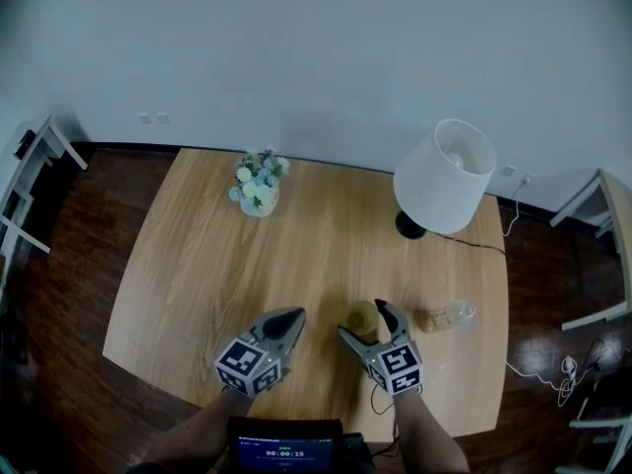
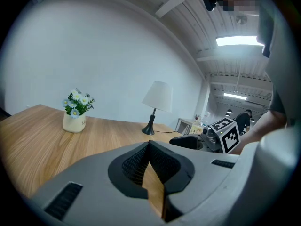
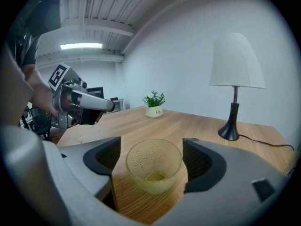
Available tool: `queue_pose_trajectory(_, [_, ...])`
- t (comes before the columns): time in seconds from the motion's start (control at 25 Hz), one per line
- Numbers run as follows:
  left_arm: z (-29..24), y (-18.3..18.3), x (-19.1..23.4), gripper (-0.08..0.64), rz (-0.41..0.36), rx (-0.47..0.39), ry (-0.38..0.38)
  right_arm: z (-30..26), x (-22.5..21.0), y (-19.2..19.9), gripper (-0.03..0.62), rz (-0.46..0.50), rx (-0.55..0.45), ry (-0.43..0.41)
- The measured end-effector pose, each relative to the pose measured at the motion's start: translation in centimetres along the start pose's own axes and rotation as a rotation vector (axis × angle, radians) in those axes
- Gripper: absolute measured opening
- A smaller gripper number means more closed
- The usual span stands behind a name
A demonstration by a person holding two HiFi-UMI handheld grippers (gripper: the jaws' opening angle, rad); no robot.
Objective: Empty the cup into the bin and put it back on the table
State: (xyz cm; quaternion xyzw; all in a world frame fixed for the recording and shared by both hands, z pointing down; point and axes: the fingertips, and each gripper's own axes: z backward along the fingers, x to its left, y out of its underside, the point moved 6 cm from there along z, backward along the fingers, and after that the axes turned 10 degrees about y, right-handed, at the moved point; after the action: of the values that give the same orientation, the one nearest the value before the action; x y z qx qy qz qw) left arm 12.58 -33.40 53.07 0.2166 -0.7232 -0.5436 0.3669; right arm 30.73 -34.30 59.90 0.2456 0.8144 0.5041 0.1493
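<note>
Upright on the wooden table (image 1: 197,265), toward 5 o'clock from its middle in the head view: a yellowish dimpled glass cup (image 3: 154,166), with nothing to make out inside but its own tinted bottom. Flanked by the jaws of the right gripper (image 1: 361,320), spread wide, one at 9 o'clock and one at 3 o'clock of the cup in the right gripper view; a sliver of tabletop on the 9 o'clock side, the 3 o'clock pad very near the rim without pressing it. At 9 o'clock of that gripper in the head view, apart from the cup, the left gripper (image 1: 293,316), jaws pressed together at the tips and nothing pinched between them. Near the cup at its 3 o'clock, a small clear bottle (image 1: 446,316) on its side, brownish toward the end nearer the cup, contents impossible to tell. Toward 11 o'clock on the table, a cream flower pot (image 1: 259,197) full of white and pale-blue blooms with green leaves. Toward 2 o'clock, a table lamp (image 1: 444,176) with black base and white shade, its cable (image 1: 474,244) trailing toward the 3 o'clock edge. Pale wood grain, rounded corners. Below, a dark wooden floor (image 1: 59,294); at 12 o'clock, a plain white wall (image 1: 316,47). At 6 o'clock, two forearms and a small lit screen (image 1: 286,450).
</note>
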Motion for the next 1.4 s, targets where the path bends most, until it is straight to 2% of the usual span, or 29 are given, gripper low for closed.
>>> queue_pose_trajectory(0.08, [0.1,0.3,-0.1,-0.009,0.006,0.005,0.000,0.0,0.1,0.2,0.428,-0.001,0.004,-0.004])
queue_pose_trajectory(0.92, [0.2,2.8,-0.1,-0.009,0.040,0.041,-0.014,-2.0,0.1,3.0,0.426,0.000,0.029,0.006])
queue_pose_trajectory(1.04, [0.4,2.9,-0.2,-0.009,0.042,0.042,-0.012,-1.9,0.1,3.0,0.407,0.002,0.023,0.010])
queue_pose_trajectory(1.4, [0.9,2.4,-0.4,-0.009,0.038,0.024,-0.011,-1.6,0.2,2.3,0.400,0.016,0.015,0.009])
